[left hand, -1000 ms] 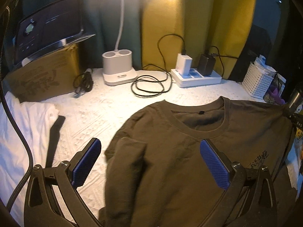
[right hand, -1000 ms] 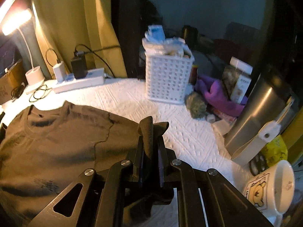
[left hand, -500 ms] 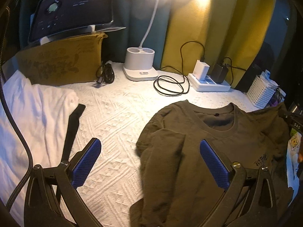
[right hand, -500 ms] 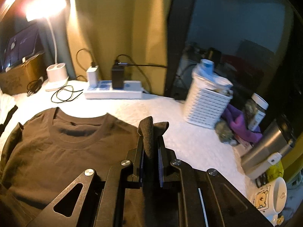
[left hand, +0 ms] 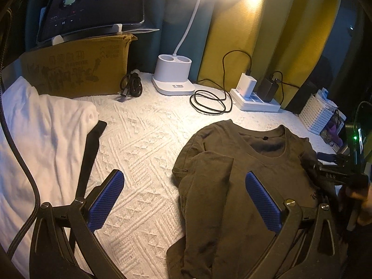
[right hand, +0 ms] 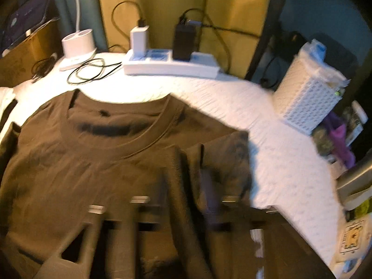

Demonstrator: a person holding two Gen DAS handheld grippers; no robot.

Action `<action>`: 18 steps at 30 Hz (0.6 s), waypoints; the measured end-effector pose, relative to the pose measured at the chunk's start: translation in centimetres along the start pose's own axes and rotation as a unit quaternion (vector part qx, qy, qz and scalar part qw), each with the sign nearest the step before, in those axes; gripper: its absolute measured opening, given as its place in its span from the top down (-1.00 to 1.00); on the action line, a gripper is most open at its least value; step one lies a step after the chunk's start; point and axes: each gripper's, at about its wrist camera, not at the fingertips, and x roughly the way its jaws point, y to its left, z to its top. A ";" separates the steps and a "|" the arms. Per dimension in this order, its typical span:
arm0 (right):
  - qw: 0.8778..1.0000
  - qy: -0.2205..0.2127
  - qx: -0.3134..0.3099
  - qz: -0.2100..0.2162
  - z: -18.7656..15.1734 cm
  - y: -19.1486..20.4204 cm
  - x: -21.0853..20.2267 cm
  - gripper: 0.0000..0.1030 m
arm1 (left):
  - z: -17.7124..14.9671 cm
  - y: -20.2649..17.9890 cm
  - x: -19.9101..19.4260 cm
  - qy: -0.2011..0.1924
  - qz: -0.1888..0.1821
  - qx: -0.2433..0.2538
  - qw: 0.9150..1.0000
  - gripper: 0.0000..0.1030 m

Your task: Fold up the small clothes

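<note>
We observe the olive T-shirt [left hand: 255,162] lying flat on the white textured desk [left hand: 144,144], collar toward the lamp base [left hand: 173,79], its one sleeve folded in over the body. The left tongs [left hand: 184,205] stand wide apart over the shirt's edge, gripping nothing, as a second ago. The right tongs [right hand: 183,186], blurred in their own view, have just been opening: a second ago they pinched the other sleeve upright; now a fold of sleeve [right hand: 179,174] lies between the parted fingers, released over the shirt. White cloth [left hand: 41,134] lies at the left.
</note>
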 end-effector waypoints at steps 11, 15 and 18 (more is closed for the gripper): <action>0.995 -0.040 0.086 0.032 -3.9 -6.1 -5.1 -0.84 | -0.4 -1.7 -0.6 0.002 0.000 0.015 1.000 -1.00; 0.989 -0.026 0.132 0.064 -5.9 -8.6 -4.4 -0.83 | -0.5 -2.5 -0.7 0.005 0.003 0.023 1.000 -1.00; 0.986 -0.024 0.141 0.089 -7.0 -9.0 -4.0 -0.25 | -0.5 -3.0 -0.9 0.005 0.006 0.027 1.000 -1.00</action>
